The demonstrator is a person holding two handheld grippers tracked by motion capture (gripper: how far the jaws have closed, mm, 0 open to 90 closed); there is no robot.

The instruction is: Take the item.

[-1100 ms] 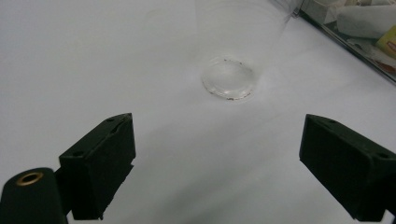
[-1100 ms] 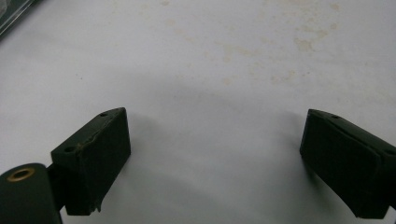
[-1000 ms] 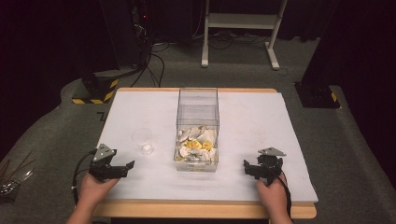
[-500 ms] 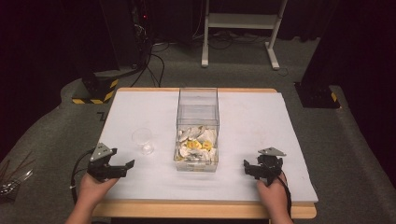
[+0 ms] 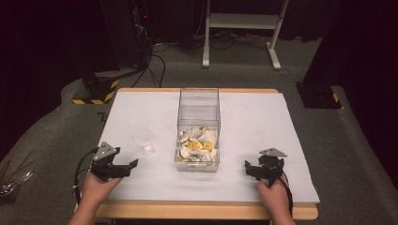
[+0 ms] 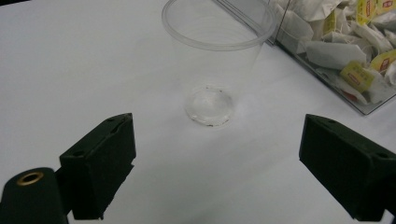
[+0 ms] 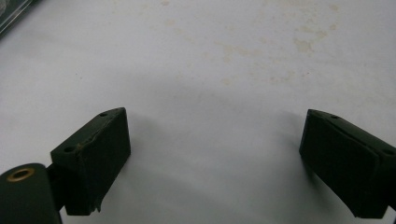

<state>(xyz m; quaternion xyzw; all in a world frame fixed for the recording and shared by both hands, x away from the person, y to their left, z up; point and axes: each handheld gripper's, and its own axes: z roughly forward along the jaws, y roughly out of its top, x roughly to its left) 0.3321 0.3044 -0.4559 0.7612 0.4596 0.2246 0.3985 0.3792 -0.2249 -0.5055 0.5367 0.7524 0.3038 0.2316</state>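
A clear plastic cup [image 5: 144, 141] [image 6: 218, 60] stands upright and empty on the white table [image 5: 253, 122], left of a clear box [image 5: 199, 127] [image 6: 327, 51] that holds several white and yellow tea bags [image 5: 197, 145]. My left gripper [image 5: 127, 166] [image 6: 215, 172] is open near the front left, its jaws pointing toward the cup a short way ahead, with nothing between them. My right gripper [image 5: 248, 168] [image 7: 212, 163] is open at the front right, low over bare table, right of the box.
The table's wooden front edge [image 5: 202, 211] lies just below both hands. Faint brownish stains mark the table [image 7: 261, 42] ahead of the right gripper. Beyond the table is dark floor with cables and a white stand [image 5: 244, 28].
My left gripper has shifted slightly forward and right toward the cup. The right gripper has stayed put.
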